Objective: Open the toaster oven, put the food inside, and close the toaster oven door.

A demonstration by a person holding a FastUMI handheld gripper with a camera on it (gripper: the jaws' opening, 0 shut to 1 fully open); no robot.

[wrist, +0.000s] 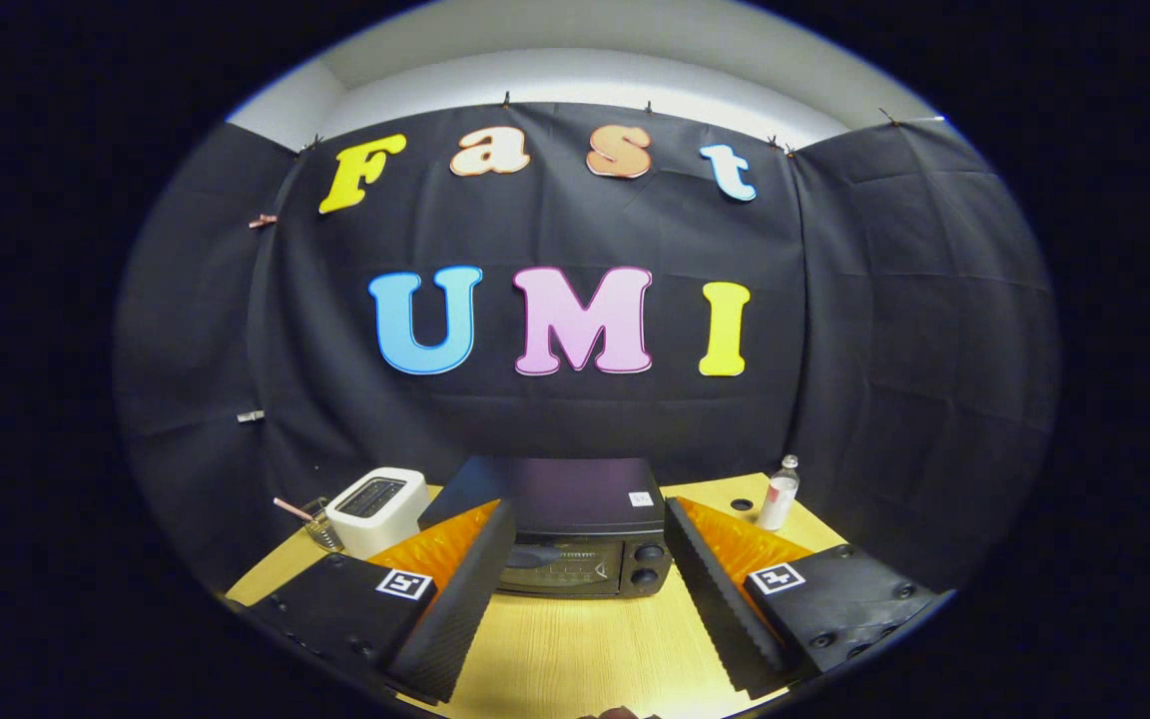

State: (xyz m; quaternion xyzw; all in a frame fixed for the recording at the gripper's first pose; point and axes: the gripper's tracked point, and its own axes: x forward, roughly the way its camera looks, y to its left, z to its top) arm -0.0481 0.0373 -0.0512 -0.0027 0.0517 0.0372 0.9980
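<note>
2 jaws spread wide, empty; toaster oven [580, 534] beyond (door partly hidden).

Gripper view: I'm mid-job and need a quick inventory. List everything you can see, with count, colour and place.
toaster oven: one, black, on the table just ahead of the fingers, door closed, two knobs to the right of the window
pop-up toaster: one, white, left of the toaster oven
glass: one, clear, with a pink stick in it, left of the pop-up toaster
bottle: one, clear with a white label, right of the toaster oven
table: one, light wood, under everything
gripper: one, fingers open and spread apart, holding nothing, toaster oven beyond them
</note>
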